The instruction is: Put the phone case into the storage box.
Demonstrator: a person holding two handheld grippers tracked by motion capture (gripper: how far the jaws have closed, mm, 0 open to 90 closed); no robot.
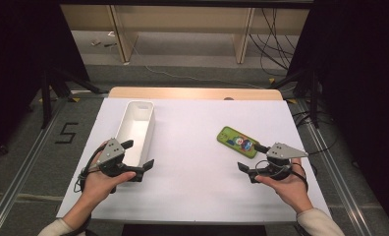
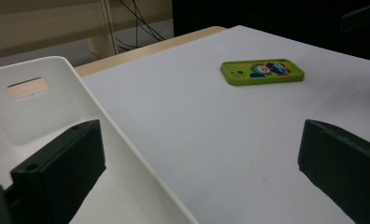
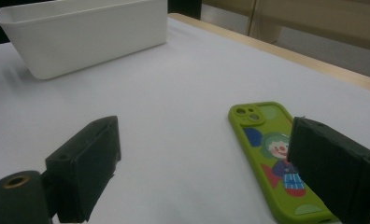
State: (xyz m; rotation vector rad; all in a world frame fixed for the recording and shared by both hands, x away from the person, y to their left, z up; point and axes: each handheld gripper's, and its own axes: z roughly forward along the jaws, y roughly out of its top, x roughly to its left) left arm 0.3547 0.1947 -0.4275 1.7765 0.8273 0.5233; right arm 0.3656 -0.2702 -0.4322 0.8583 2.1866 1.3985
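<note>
The right hand-held gripper (image 1: 253,158) is hovering wide open and empty, the green phone case (image 1: 237,141) lying on the worktop (image 1: 192,147) just beside its far jaw; the left hand-held gripper (image 1: 139,156) is gaping too, gripping nothing. 1 jaw is straddling the white bin (image 1: 135,128) wall.

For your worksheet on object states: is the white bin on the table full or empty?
Empty as far as seen: the bin shows bare white inner walls and floor in the high view, and the phone lies outside it on the table.

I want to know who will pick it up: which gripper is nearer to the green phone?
Right. The right gripper sits at the green phone's near end, fingers open. The left gripper is across the table by the white bin.
</note>
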